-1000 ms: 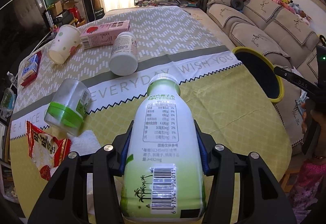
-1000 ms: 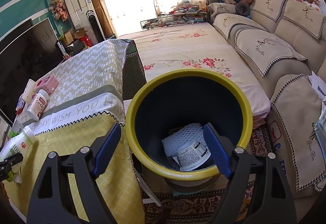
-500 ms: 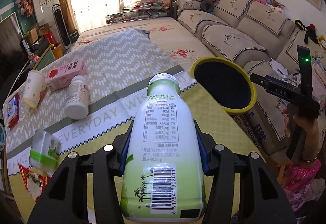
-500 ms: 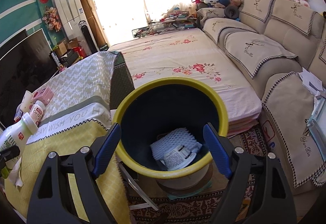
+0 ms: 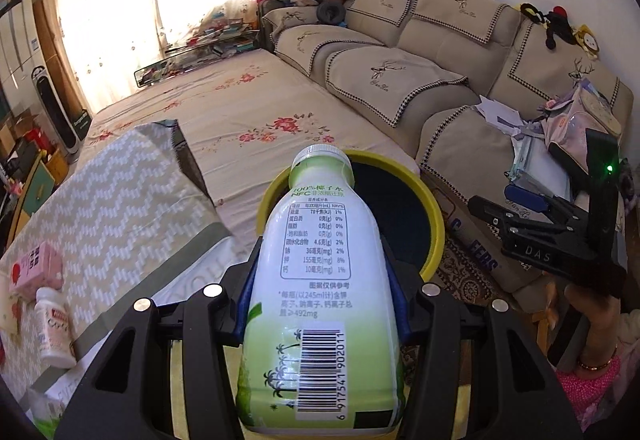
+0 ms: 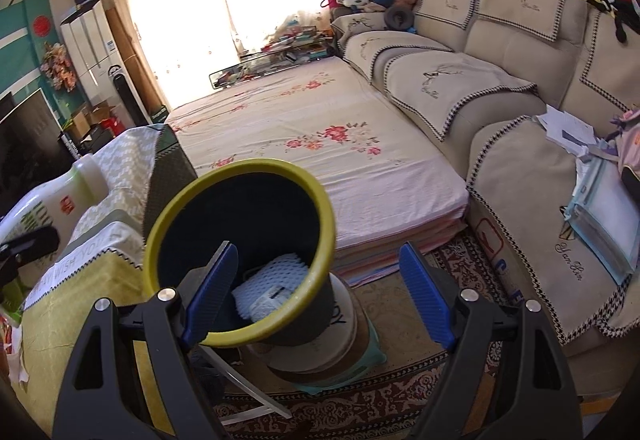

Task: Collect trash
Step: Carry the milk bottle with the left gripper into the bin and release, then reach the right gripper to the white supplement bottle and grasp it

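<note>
Pink card shows at the far left of the left wrist view: a small carton [image 5: 35, 271] lies on the zigzag-patterned tablecloth [image 5: 120, 207], and just beside it a white pill bottle [image 5: 54, 326] rests on its side. Further right, the left gripper [image 5: 320, 280] is clamped on a white and pale green drink bottle [image 5: 318, 292], its blue pads pressed against both flanks. The bottle points away from the camera, cap end forward; its label carries a printed nutrition table, small palm trees and a black barcode near the base. The cap sits in front of the yellow rim of a dark bin [image 5: 434, 224], which stands off the table edge. At the right edge the right gripper [image 5: 528, 215] hangs over the sofa side, held by a hand [image 5: 588, 304].

In the right wrist view, the same bottle [image 6: 60, 199] appears at the left edge over the table. The bin [image 6: 240, 175] tilts toward the camera, with white foam netting [image 6: 276, 276] and a labelled container inside. The right gripper [image 6: 316, 296] is spread wide with nothing between its blue pads; the left pad overlaps the bin's rim.
</note>
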A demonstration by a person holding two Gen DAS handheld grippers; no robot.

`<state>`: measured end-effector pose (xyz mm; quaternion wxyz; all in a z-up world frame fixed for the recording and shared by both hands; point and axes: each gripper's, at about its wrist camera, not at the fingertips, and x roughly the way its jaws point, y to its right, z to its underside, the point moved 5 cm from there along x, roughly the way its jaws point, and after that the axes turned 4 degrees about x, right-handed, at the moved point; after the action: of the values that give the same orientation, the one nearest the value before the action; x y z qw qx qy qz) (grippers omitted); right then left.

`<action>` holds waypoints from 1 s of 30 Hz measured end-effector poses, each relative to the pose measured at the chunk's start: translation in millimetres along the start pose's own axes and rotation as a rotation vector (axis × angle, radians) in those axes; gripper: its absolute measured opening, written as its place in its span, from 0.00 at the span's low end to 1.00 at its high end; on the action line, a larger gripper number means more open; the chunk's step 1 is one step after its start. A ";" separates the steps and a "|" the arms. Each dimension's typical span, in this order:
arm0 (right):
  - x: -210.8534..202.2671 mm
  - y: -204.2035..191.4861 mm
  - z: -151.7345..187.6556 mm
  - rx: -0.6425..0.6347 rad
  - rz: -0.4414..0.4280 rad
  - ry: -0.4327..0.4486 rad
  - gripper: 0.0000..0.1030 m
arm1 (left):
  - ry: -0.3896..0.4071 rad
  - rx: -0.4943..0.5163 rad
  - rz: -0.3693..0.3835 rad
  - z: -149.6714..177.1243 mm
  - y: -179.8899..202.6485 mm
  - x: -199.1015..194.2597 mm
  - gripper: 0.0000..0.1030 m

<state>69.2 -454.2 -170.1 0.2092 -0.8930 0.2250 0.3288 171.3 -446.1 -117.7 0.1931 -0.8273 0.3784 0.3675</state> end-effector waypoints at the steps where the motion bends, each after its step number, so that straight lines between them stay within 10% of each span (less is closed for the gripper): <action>1: 1.2 6.1 -0.6 0.008 0.006 -0.001 0.76 | -0.006 0.009 0.008 -6.1 5.4 8.8 0.50; 11: 12.3 40.1 0.4 0.052 0.044 -0.015 0.76 | -0.094 0.015 0.063 -29.0 29.6 97.6 0.50; 16: 13.4 41.7 0.4 0.058 0.050 -0.017 0.76 | -0.088 0.011 0.028 -33.3 28.5 116.1 0.81; 30: 3.8 -16.6 -3.1 -0.045 -0.010 -0.005 0.77 | 0.195 -0.150 -0.024 5.3 -55.1 -54.7 0.90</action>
<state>82.2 -443.4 -166.8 0.1912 -0.8979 0.2127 0.3348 186.9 -381.2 -77.6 0.0973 -0.8757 0.3570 0.3102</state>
